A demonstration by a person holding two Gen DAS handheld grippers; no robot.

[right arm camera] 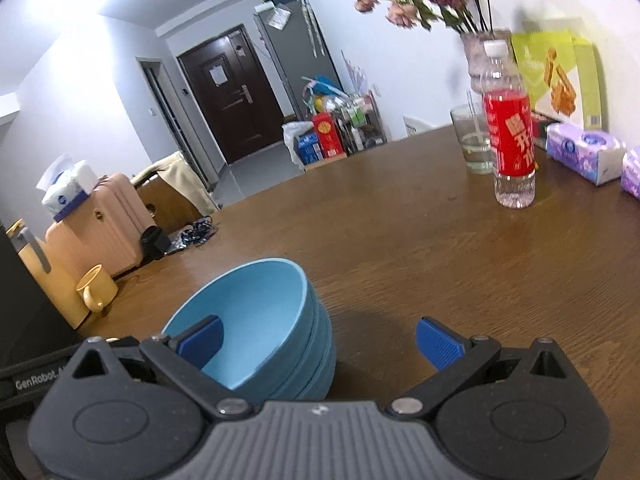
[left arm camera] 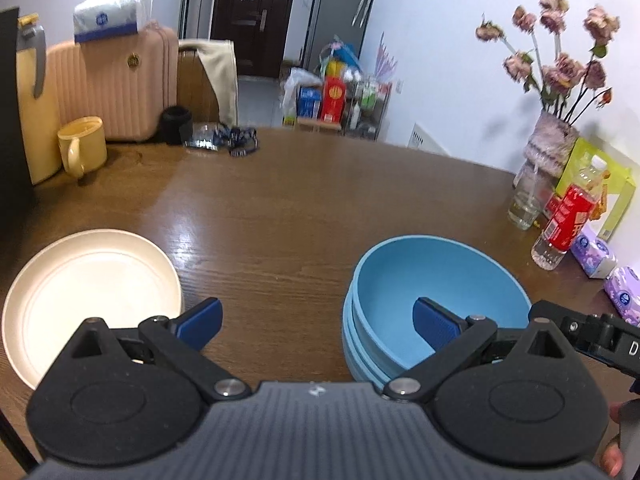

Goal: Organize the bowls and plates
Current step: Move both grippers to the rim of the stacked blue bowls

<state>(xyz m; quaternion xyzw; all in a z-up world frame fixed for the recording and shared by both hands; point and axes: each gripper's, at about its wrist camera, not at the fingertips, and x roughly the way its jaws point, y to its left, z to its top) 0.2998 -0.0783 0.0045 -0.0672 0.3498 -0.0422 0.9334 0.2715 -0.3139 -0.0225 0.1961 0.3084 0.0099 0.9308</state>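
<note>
A: Where do the bowls (left arm camera: 436, 304) sit from each claw?

B: They're a nested blue stack, just ahead. From the left claw (left arm camera: 318, 322) they lie to its right, with its right finger over the near rim. From the right claw (right arm camera: 318, 340) they lie to its left, with its left finger (right arm camera: 202, 338) over the bowl's mouth.

A: Is either claw holding anything?

B: No. Both are spread wide and empty, with bare table (left arm camera: 280, 216) between the tips.

A: And the plate (left arm camera: 90, 298)?

B: It's cream, flat on the table, ahead and left of the left claw, its edge passing under the left finger. It is well apart from the bowls.

A: So which claw takes what?

B: My guess is that the left is nearer the plate. Either one could pinch the bowls' near rim, which lies crosswise to both. The right seems better lined up, with one finger already inside.
</note>
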